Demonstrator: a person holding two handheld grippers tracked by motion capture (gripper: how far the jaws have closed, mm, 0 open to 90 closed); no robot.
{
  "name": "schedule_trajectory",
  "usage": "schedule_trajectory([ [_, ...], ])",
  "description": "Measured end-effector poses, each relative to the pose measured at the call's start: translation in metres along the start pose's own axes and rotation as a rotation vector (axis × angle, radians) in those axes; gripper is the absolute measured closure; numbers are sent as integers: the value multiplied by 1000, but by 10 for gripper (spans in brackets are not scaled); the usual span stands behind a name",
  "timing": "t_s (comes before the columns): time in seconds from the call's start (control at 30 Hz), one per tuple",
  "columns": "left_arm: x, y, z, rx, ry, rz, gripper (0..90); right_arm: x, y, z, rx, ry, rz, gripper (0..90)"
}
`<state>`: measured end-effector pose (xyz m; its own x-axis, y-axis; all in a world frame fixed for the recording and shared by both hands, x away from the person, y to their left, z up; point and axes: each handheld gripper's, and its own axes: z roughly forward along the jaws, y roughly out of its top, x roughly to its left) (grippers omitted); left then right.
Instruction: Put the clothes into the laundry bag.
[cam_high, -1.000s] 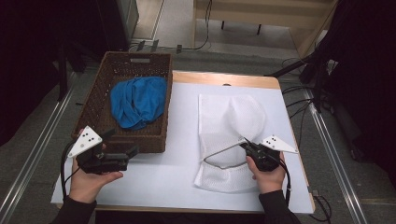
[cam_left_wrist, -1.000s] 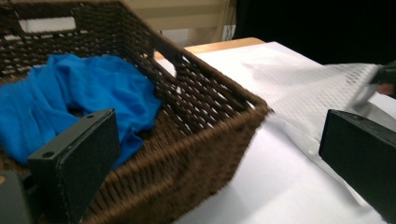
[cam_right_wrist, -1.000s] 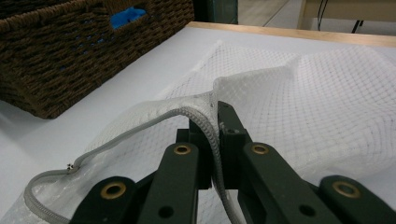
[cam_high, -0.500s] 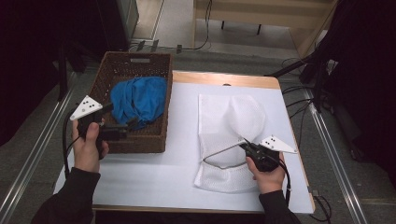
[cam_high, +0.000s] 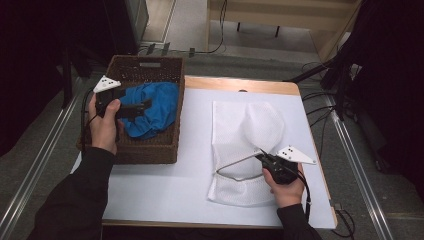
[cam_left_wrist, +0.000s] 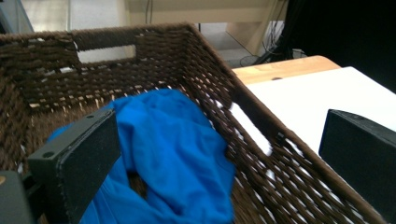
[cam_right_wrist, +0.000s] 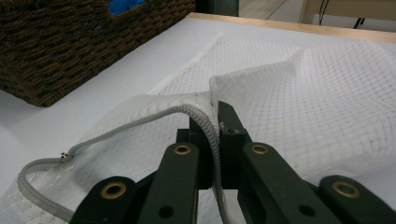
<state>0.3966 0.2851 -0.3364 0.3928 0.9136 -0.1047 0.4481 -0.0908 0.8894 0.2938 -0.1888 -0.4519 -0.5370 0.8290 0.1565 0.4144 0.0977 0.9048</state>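
Holding a blue cloth (cam_high: 150, 110), seemingly alone, the wicker basket (cam_high: 145, 150) sits left.

We note a grey floor (cam_high: 45, 150) with metal rails (cam_high: 357, 165), black cables (cam_high: 320, 107), a wooden bench (cam_high: 280, 15) behind; dim surroundings.

The high view is dim and soft, its left and right margins sinking into near black, while the white table (cam_high: 165, 190) catches even overhead light without glare. In the left gripper view the blue cloth (cam_left_wrist: 173, 154) blurs at its lower edge. The right gripper view is sharp on the mesh bag (cam_right_wrist: 327, 93), with faint shadows
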Motion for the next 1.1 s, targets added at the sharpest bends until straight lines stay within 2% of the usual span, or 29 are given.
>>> schedule_trajectory([
  [0.03, 0, 0, 0, 0, 0, 0, 0, 0, 0, 0, 0, 0, 0, 881],
  [0.07, 4, 1, 5, 3, 2, -20, 0, 0, 0, 0, 1, 0, 1, 881],
  [0.1, 12, 2, 12, 8, -28, -81, 0, 0, -1, 1, 3, 1, -1, 881],
  [0.17, 20, 0, 20, 18, -19, -121, 0, 0, -1, 1, 4, 2, -3, 881],
  [0.3, 34, -11, 39, 39, 52, -158, 0, 0, -1, 1, 6, 2, -3, 881],
  [0.33, 36, -14, 45, 40, 62, -163, 0, 0, -1, 1, 5, 3, -3, 881],
  [0.4, 39, -20, 55, 108, 76, -180, 0, 0, -1, 1, 6, 1, -4, 881],
  [0.43, 39, -20, 55, 108, 76, -180, 0, 0, -1, 1, 6, 1, -4, 881],
  [0.47, 40, -26, 63, 175, 65, -183, 0, 0, -1, 1, 9, 2, -5, 881],
  [0.5, 40, -26, 63, 175, 65, -183, 0, 0, -1, 1, 8, 3, -7, 881],
  [0.53, 40, -33, 70, 217, 54, -164, 0, 0, -1, 1, 11, 3, -6, 881],
  [0.57, 40, -33, 70, 217, 54, -164, 0, 0, -1, 1, 11, 3, -6, 881],
  [0.6, 40, -37, 75, 243, 71, -154, 0, 0, -1, 2, 13, 2, -5, 881],
  [0.63, 40, -37, 75, 243, 71, -154, 10, 0, -1, 2, 13, 2, -5, 881],
  [0.7, 42, -43, 82, 297, 98, -170, 12, 0, -2, 2, 14, -1, -8, 881],
  [0.73, 42, -43, 82, 297, 98, -170, 12, 0, -2, 2, 14, -1, -8, 881],
  [0.77, 45, -47, 84, 344, 142, -163, 12, 0, -2, 3, 17, 1, -10, 881],
  [0.87, 48, -49, 87, 368, 180, -198, 37, 1, -2, 4, 21, 2, -13, 881],
  [0.93, 49, -50, 88, 383, 190, -202, 69, 1, -3, 4, 23, 3, -16, 881],
  [0.97, 49, -51, 90, 417, 184, -249, 82, 1, -3, 4, 23, 4, -16, 881],
  [1.0, 49, -51, 90, 417, 184, -249, 86, 1, -3, 4, 23, 4, -16, 881],
  [1.03, 47, -55, 94, 440, 169, -268, 86, 1, -3, 4, 23, 4, -16, 881],
  [1.1, 46, -55, 95, 453, 174, -269, 89, 1, -3, 4, 23, 4, -17, 882],
])
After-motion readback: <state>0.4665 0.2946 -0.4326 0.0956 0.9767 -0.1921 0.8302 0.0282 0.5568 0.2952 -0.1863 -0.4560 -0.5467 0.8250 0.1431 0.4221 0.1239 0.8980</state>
